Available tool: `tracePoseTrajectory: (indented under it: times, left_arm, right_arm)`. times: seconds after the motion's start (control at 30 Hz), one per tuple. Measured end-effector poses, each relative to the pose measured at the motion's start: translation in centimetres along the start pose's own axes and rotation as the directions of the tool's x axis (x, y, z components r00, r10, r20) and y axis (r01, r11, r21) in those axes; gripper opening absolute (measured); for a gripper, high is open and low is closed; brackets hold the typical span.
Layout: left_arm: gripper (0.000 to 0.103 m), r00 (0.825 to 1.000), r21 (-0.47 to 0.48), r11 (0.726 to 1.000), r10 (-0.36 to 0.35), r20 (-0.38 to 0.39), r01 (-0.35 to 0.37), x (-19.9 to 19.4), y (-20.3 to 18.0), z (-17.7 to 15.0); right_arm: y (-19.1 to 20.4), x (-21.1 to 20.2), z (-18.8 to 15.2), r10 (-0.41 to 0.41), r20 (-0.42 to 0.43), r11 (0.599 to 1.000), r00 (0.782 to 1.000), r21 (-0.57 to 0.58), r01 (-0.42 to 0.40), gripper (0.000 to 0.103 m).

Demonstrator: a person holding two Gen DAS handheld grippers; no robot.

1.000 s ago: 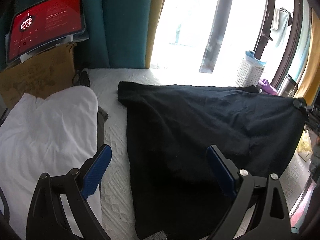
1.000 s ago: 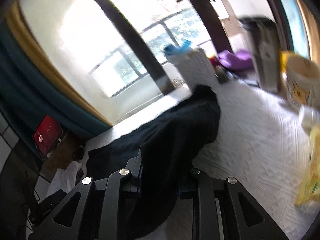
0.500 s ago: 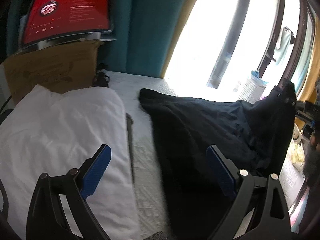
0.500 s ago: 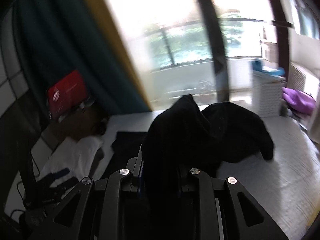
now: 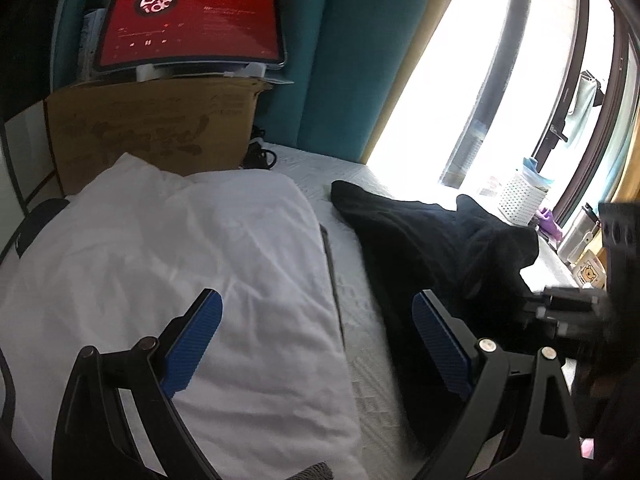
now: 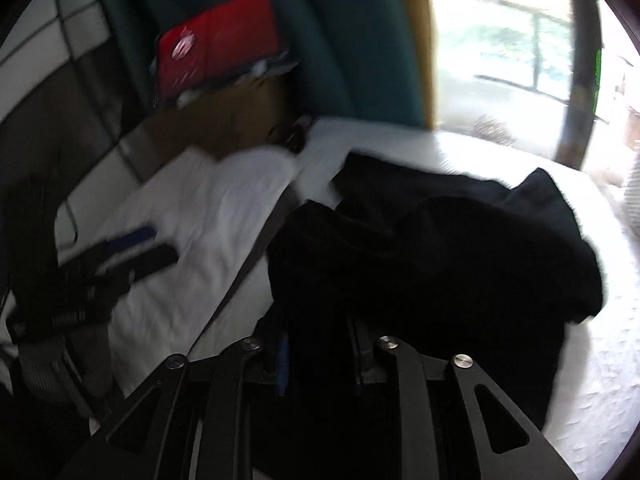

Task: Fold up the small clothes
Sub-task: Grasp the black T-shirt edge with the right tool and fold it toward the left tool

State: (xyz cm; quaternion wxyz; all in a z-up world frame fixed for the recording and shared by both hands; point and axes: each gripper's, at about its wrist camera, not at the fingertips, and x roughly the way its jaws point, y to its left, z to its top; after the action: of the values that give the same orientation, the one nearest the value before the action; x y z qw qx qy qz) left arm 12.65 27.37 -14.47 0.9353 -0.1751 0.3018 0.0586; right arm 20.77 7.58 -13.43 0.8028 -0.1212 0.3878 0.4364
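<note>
One black garment [image 6: 440, 264] between right jaws

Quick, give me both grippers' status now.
Left gripper: open, empty, over the white cloth.
Right gripper: jaws closing, clamped on the black garment.

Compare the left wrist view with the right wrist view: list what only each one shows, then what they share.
Only the left wrist view: the left claw from behind, open, with nothing between its blue pads; a white perforated basket by the window.

Only the right wrist view: the right claw shut on the black garment, cloth bunched between its fingers; its jaws are closing slightly.

Both: the black garment on the white bed cover, the white pillow, the red tablet screen above the cardboard box, the teal curtain and the bright window.
</note>
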Motion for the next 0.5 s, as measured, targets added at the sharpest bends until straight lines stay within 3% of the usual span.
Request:
tracePoseTrajectory:
  times: [0.17, 0.5]
  left_arm:
    - [0.096, 1.0, -0.005, 1.0, 0.0, -0.007, 0.0, 0.1, 0.3, -0.2]
    - [0.096, 0.999, 0.017, 0.999, 0.035, -0.002, -0.035, -0.7, -0.4, 0.0]
  right_arm:
    - [2.4, 1.3, -1.7, -0.005, -0.057, 0.997, 0.998, -0.076, 0.001, 0.022]
    - [3.4, 1.3, -3.6, 0.033, -0.081, 0.995, 0.996, -0.088, -0.041, 0.022]
